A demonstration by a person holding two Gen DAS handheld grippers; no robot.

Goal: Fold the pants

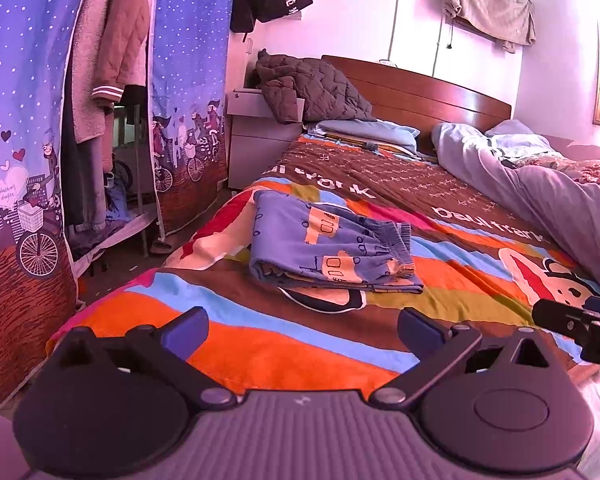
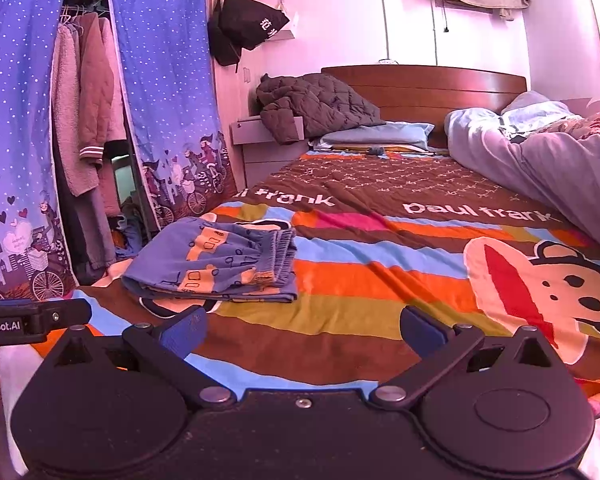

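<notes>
— One bed fills both views, striped cover with a cartoon monkey. Where are the pants?
— Pants lie folded on it, blue with orange prints, waistband gathered rightward.
— And the grippers?
— Left gripper and right gripper hover apart from the pants, jaws spread wide, empty.

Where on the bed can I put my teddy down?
Bare striped bedspread lies between the folded pants and the open right gripper, and right toward the monkey print. The rumpled duvet crowds the right side.
</notes>
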